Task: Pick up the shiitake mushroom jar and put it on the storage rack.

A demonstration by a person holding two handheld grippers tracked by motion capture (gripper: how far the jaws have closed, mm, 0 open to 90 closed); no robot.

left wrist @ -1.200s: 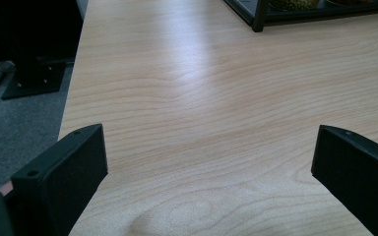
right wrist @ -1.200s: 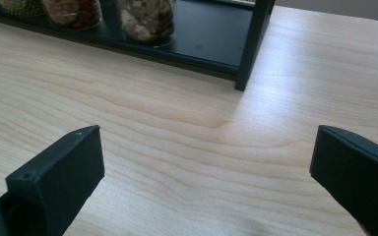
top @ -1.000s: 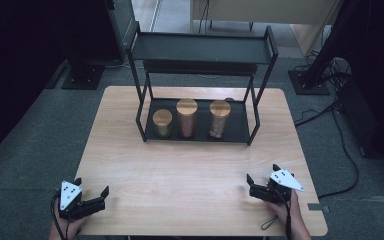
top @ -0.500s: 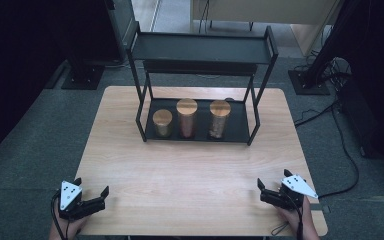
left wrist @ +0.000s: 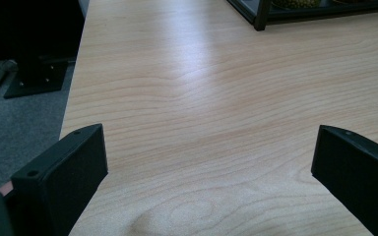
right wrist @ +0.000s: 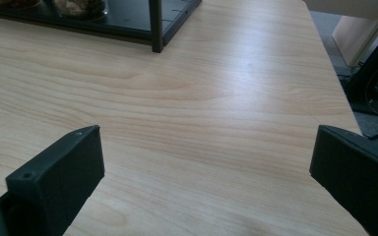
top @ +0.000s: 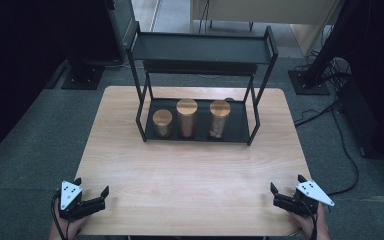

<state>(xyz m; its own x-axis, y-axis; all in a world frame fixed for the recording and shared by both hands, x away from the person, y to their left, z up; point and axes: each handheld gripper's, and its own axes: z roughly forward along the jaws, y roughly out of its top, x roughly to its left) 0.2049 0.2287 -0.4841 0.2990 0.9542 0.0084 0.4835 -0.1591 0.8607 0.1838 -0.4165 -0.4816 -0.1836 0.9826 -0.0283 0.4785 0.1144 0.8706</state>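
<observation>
A black two-tier metal rack (top: 200, 47) stands at the far middle of the wooden table (top: 190, 165). On its bottom shelf are three jars with wooden lids: a short one (top: 162, 122) at left, a taller one (top: 186, 117) in the middle and another (top: 219, 119) at right. My left gripper (top: 91, 186) rests at the table's near left corner, open, nothing between its jaws. My right gripper (top: 286, 183) sits at the near right corner, also open and empty. The rack's corner post (right wrist: 156, 24) and a jar base (right wrist: 81, 7) appear in the right gripper view, the rack's edge (left wrist: 261, 14) in the left gripper view.
Bare wood lies between the grippers and the rack. Grey carpet surrounds the table. Black stand bases (top: 82, 77) (top: 307, 82) and cables (top: 340, 145) lie on the floor at the far left and right.
My right gripper has drawn back toward the near right corner of the table. The left gripper has hardly moved. Both stay open.
</observation>
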